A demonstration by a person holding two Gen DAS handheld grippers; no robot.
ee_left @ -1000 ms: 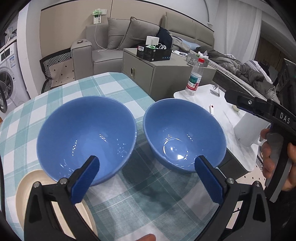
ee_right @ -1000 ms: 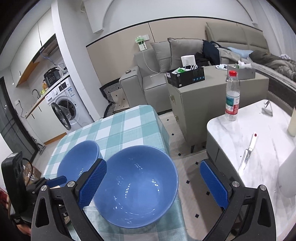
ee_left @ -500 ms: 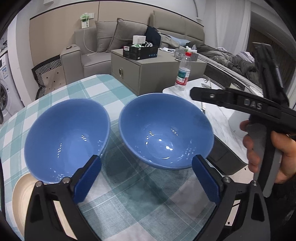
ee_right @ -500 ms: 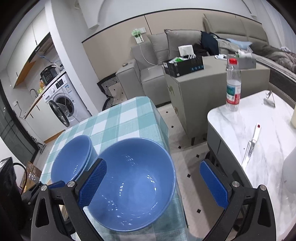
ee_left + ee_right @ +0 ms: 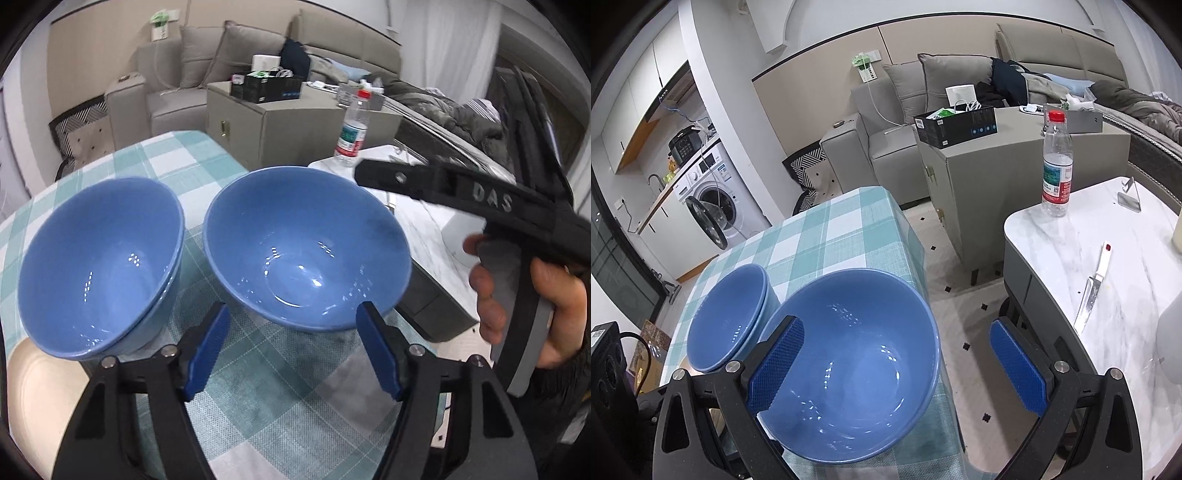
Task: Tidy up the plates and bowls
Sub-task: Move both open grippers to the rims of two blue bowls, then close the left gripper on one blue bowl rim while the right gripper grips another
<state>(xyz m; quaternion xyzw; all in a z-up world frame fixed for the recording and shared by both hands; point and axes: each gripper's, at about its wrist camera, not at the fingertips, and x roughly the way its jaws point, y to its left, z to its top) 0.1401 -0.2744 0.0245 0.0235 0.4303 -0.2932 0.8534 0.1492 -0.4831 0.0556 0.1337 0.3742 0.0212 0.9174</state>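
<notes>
Two blue bowl groups sit on the teal checked tablecloth [image 5: 258,398]. The single blue bowl [image 5: 306,251] lies near the table's right edge, also in the right wrist view [image 5: 857,347]. To its left is a stack of two nested blue bowls [image 5: 96,266], also seen in the right wrist view [image 5: 727,317]. A cream plate [image 5: 40,402] lies at the lower left. My left gripper [image 5: 293,345] is open, just short of the single bowl. My right gripper [image 5: 897,369] is open, its left finger over the single bowl's near rim; its body [image 5: 480,199] shows at the right.
A marble side table [image 5: 1126,266] stands to the right with a water bottle [image 5: 1057,162], a knife [image 5: 1093,288] and a white container [image 5: 1171,343]. Behind are a grey cabinet [image 5: 1015,162], a sofa [image 5: 886,125] and a washing machine [image 5: 713,192].
My left gripper has shifted right towards the single bowl and its jaws have narrowed. My right gripper has moved closer over that bowl. The bowls have stayed put.
</notes>
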